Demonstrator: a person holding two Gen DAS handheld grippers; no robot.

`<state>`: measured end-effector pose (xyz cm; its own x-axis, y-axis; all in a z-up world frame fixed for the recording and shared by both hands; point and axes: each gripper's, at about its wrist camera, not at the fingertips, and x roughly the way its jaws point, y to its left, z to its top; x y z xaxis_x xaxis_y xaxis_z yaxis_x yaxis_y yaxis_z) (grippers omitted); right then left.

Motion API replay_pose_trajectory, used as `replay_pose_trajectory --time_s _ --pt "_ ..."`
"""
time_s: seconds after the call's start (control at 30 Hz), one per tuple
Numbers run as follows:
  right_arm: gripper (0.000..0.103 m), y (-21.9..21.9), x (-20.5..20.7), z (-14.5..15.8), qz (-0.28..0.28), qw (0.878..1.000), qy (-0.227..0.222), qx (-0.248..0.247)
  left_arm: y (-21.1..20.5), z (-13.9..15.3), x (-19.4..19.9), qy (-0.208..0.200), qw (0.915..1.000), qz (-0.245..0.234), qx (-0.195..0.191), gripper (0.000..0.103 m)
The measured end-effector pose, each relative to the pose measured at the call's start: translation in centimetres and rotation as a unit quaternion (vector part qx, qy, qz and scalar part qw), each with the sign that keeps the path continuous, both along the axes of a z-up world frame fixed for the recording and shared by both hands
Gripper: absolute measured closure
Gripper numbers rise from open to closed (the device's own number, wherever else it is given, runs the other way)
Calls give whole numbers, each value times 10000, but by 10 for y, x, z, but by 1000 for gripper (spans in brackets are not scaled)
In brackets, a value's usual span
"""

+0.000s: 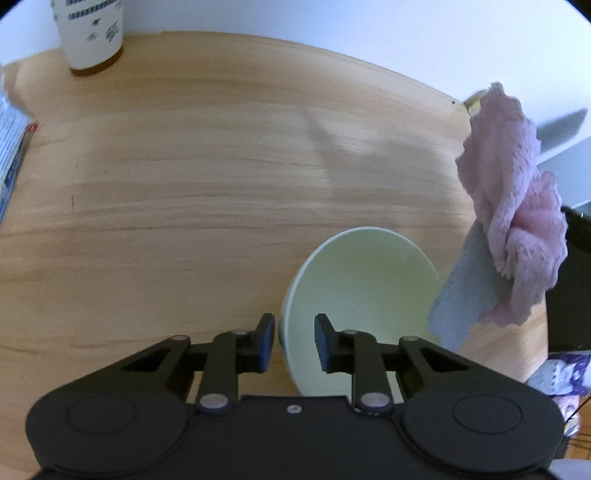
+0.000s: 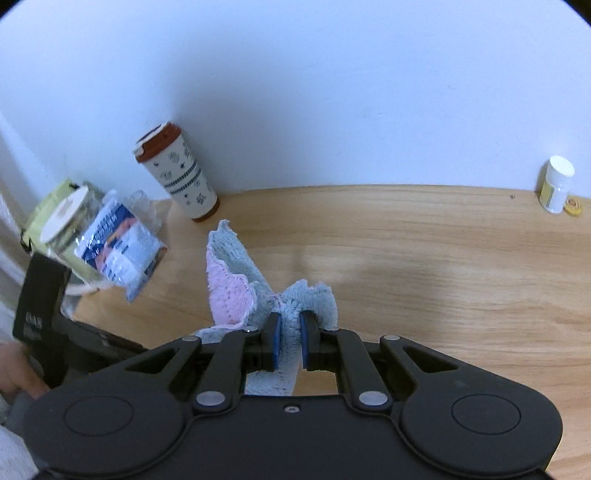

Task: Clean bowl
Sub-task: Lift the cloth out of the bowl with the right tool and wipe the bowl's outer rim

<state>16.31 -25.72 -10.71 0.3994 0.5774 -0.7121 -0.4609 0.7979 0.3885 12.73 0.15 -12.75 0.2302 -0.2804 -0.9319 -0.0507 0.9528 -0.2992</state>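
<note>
A pale green bowl [image 1: 354, 291] rests on the wooden table [image 1: 184, 184], tilted toward the camera. My left gripper [image 1: 294, 341] straddles its near left rim, one finger outside and one inside; whether the pads press the rim I cannot tell. A pink and grey-blue cloth [image 1: 513, 229] hangs at the right, just beside the bowl. In the right wrist view my right gripper [image 2: 290, 341] is shut on this cloth [image 2: 258, 288], which bunches up in front of the fingers above the table. The bowl does not show in the right wrist view.
A white patterned cup with a brown lid [image 2: 177, 173] stands at the wall; it also shows in the left wrist view [image 1: 92, 33]. A jar and a foil packet [image 2: 118, 243] lie at the left. A small white bottle [image 2: 556, 188] stands far right.
</note>
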Motion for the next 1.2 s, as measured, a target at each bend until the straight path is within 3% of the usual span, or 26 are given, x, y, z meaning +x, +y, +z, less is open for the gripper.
replay_pose_trajectory --time_s 0.23,0.4,0.6,0.83,1.03,1.2 --pt "92 -2 -2 -7 -98 9996 234 148 -4 -3 3 -127 9998 -63 137 87" --pt "92 -3 -3 -13 -86 9987 438 237 2 -9 4 -68 10000 15 48 95" --pt "92 -2 1 -19 -6 9978 592 304 0 -6 4 -137 9996 189 -147 97" --pt "92 8 12 -4 169 9982 426 390 -20 14 2 -697 9958 -448 379 95" --pt "92 53 29 8 756 9945 488 530 -31 27 -2 -1174 9877 -835 607 93" --pt "92 92 48 -12 1443 9802 1221 596 -37 40 -10 -1497 9801 -1019 808 93"
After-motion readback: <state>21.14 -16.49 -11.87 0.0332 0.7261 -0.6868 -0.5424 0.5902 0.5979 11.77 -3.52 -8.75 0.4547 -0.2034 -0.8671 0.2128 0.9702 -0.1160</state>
